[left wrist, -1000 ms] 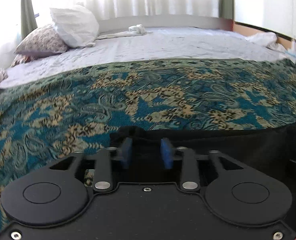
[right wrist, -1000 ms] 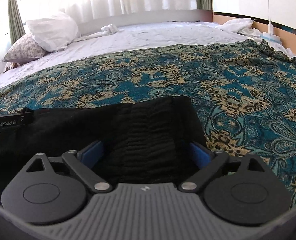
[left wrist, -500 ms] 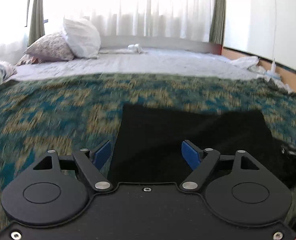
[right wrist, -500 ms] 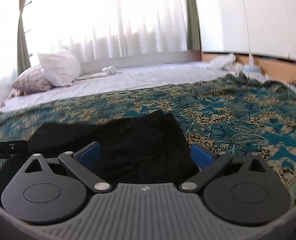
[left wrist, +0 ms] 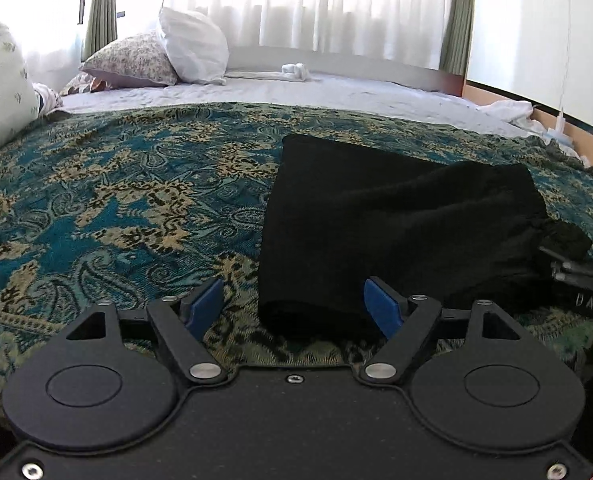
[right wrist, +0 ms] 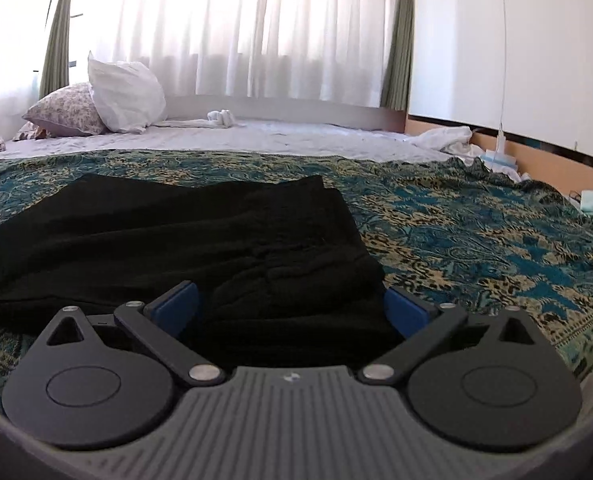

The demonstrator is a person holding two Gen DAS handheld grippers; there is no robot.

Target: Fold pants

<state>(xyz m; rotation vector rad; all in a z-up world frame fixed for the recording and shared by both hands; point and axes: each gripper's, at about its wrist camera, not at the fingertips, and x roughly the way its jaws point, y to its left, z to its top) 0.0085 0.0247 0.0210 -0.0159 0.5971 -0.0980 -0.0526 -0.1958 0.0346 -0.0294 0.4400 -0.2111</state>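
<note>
Left gripper (left wrist: pixel 294 306): jaws stand wide apart and hold nothing. It sits low, just short of the near left corner of the pants (left wrist: pixel 396 232), with one blue pad (left wrist: pixel 382 312) in front of the cloth edge and the other over bare bedspread (left wrist: pixel 116 208).

Pants: a black bundle, already doubled into a compact, roughly rectangular stack, lying on the patterned bedspread toward the near edge of the bed. In the left wrist view the long axis appears to run left to right across the bed, with the left end a clean straight fold and the right end bunched and rumpled. Which end carries the waistband cannot be told.

Right gripper (right wrist: pixel 292 312): jaws likewise spread, nothing clamped. The pads straddle the right part of the pants (right wrist: pixel 184 236), where loose ridges of cloth pile up.

Judgement on the step in hand: the fold looks largely made, and what remains seems to be tidying or a last fold. To do it well, the right gripper should take the rumpled end through all layers at the edge, while the left steadies the neat end, so the stack does not skew or drag the bedspread.
</note>
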